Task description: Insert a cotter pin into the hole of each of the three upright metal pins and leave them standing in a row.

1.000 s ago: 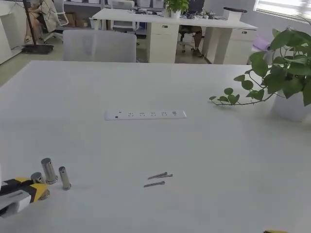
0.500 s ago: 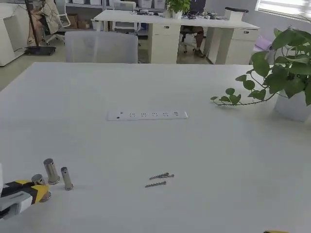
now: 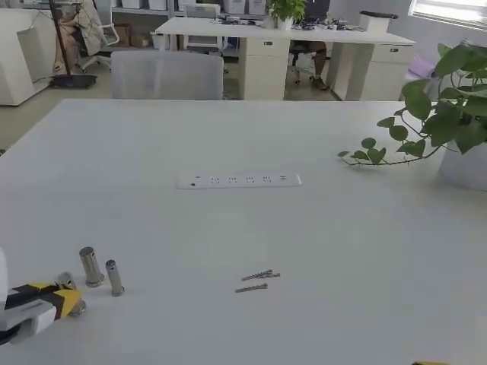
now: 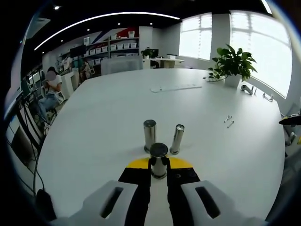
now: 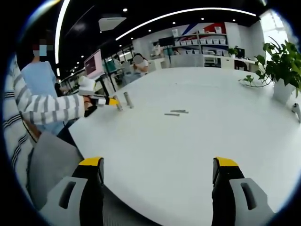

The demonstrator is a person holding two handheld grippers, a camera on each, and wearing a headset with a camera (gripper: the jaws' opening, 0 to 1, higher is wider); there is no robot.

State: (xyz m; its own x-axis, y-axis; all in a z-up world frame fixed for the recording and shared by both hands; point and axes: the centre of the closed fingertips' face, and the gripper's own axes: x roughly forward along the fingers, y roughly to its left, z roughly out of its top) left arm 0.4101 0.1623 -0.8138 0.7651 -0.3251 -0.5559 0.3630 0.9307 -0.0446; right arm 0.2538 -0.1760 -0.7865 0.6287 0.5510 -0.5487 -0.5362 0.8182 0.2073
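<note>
Left gripper view: the left gripper looks pinched on the nearest metal pin, near the desk's front-left corner; a taller pin and slimmer pin stand just beyond; cotter pins lie mid-desk; the right gripper is spread, empty; best to hold that pin steady and upright.

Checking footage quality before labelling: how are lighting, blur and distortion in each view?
Head view: soft light, faint shadows, cotter pins small. Left gripper view: fisheye, windows blown out, nearest metal pin sharp. Right gripper view: fisheye, bright ceiling strip, table curved.
</note>
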